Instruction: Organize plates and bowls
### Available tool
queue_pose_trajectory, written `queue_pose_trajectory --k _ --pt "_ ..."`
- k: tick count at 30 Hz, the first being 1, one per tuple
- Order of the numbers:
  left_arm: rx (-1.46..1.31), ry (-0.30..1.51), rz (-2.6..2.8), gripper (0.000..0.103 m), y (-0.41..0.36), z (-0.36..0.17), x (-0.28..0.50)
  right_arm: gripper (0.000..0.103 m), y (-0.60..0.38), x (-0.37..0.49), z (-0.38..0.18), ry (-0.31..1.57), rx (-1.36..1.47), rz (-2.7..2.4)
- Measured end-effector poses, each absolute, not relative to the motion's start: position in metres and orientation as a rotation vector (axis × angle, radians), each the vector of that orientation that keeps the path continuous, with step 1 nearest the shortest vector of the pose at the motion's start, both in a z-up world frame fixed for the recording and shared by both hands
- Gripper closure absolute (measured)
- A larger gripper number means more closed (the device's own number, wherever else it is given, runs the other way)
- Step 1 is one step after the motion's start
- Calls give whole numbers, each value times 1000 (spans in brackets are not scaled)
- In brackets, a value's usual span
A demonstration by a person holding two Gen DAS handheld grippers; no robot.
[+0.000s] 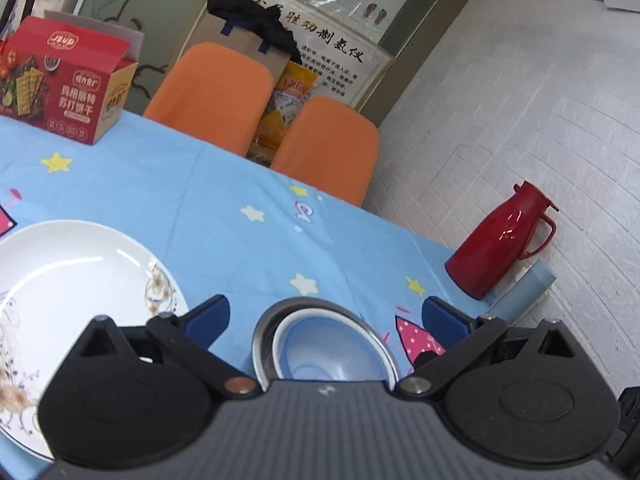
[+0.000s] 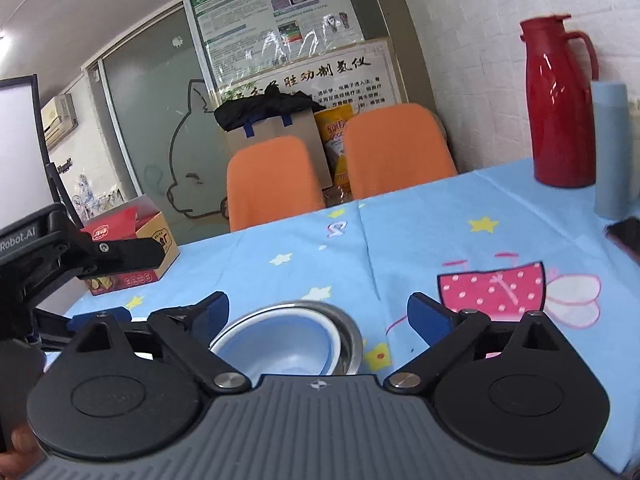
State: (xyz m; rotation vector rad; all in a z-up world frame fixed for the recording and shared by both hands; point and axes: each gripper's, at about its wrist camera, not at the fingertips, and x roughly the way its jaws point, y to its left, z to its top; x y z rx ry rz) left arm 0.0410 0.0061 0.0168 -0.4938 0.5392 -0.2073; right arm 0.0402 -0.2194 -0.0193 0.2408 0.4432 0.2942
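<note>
A pale blue bowl (image 1: 328,354) sits nested inside a steel bowl (image 1: 261,336) on the blue star-print tablecloth. My left gripper (image 1: 326,316) is open, its blue pads standing wide on either side of the bowls without touching them. To its left lies a white plate (image 1: 80,272) with a flower pattern. In the right wrist view the same blue bowl (image 2: 280,340) rests in the steel bowl (image 2: 349,332). My right gripper (image 2: 320,310) is open too, straddling them with nothing gripped. The left gripper's black arm (image 2: 120,254) shows at the left edge.
A red cracker box (image 1: 60,80) stands at the table's far side. Two orange chairs (image 1: 216,92) (image 1: 328,148) line the far edge. A red thermos jug (image 2: 560,112), a pale blue tumbler (image 2: 612,148) and a dark phone (image 2: 626,236) are at the right by the wall.
</note>
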Motion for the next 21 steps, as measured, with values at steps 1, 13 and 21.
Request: queue_pose_trajectory --k 1,13,21 --pt "-488 533 -192 1 7 16 39 0 -220 40 -20 439 232 286" --pt "-455 426 -54 1 22 14 27 0 -217 51 -33 512 241 164" --pt "-540 359 -6 1 75 5 13 0 -174 65 -21 496 201 140"
